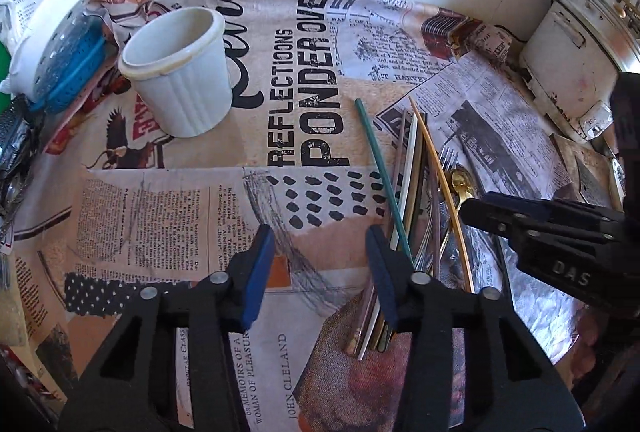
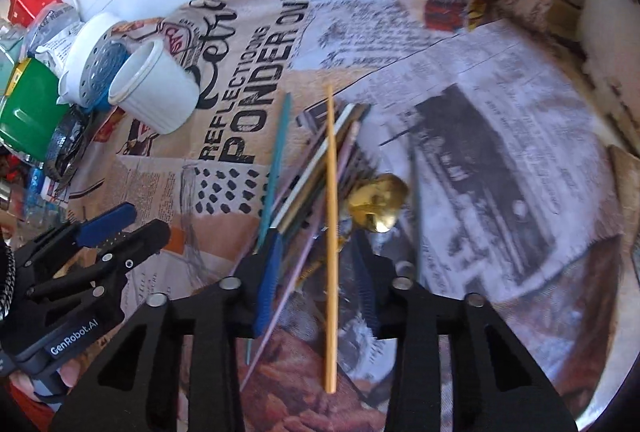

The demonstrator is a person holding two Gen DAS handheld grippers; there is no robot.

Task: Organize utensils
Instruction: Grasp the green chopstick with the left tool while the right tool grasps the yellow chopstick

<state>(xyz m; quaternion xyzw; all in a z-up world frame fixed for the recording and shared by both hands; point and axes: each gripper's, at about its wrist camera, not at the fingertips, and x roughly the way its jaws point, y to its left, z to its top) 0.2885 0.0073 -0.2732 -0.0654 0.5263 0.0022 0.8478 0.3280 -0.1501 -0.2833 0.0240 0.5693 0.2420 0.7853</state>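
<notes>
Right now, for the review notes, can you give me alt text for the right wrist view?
The right gripper points down over a pile of chopsticks, its blue-padded fingers straddling several sticks without a clear grip. A gold spoon lies beside the pile on a newspaper-print cloth; a white cup stands far left, with the left gripper low left.

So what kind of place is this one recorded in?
Most likely a home kitchen counter. A heap of chopsticks, a fork and a gold spoon lies on a newspaper-print cover, beside a white ribbed cup, with a rice cooker against the white wall.
</notes>
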